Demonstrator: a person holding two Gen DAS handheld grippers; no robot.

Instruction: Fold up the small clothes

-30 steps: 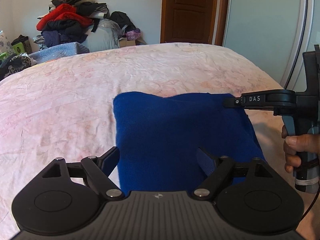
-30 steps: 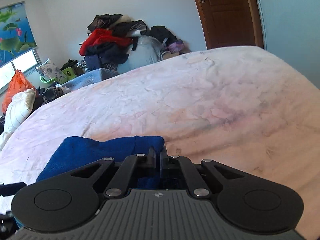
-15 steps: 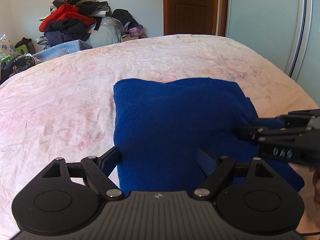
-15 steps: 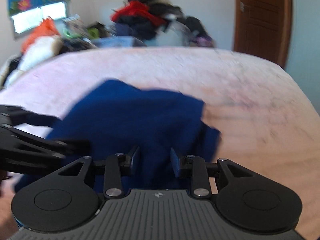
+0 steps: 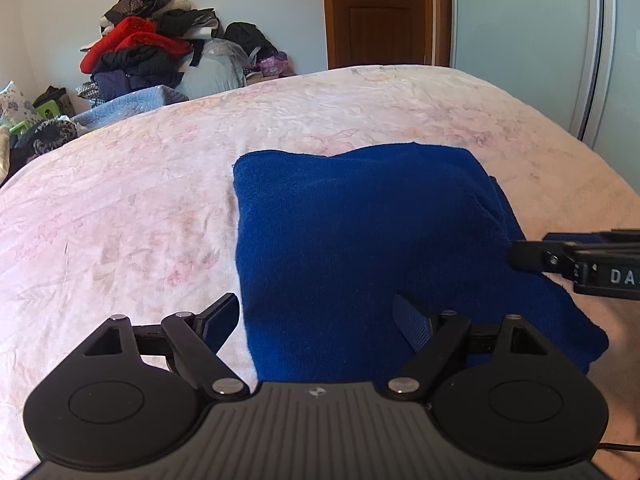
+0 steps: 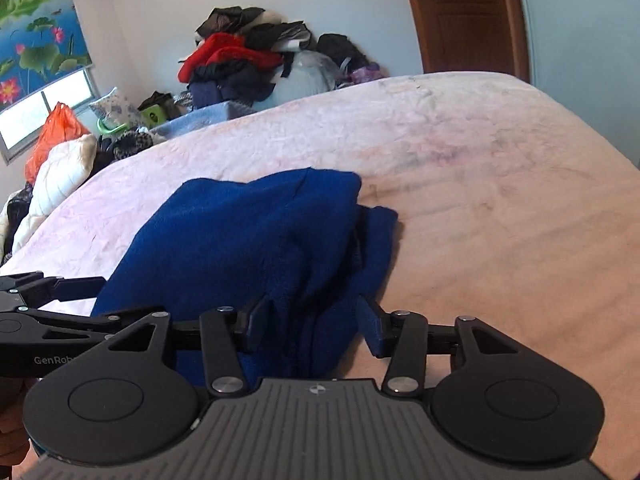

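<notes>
1. Two hand-held grippers work one blue garment, which lies folded into a rough rectangle on the pink floral bedspread, near the bed's near edge and well apart from the clothes pile by the far wall.
2. Left gripper: jaws spread wide, straddling the garment's near left corner; pads press on nothing.
3. Right gripper: jaws have just been opening and now stand apart. The garment's bunched right edge sits between them, but the pads no longer pinch it.
4. Judgement: a fold has been laid down and let go; the right side is untidy, with a lower layer sticking out beyond the top layer.
5. Risk: as the right gripper draws away, a pad could snag the fuzzy knit and drag the top layer open.
6. Risk: the left jaws, closing now, could catch bedspread along with cloth.
7. Risk: the protruding layer makes the next fold skew.
</notes>
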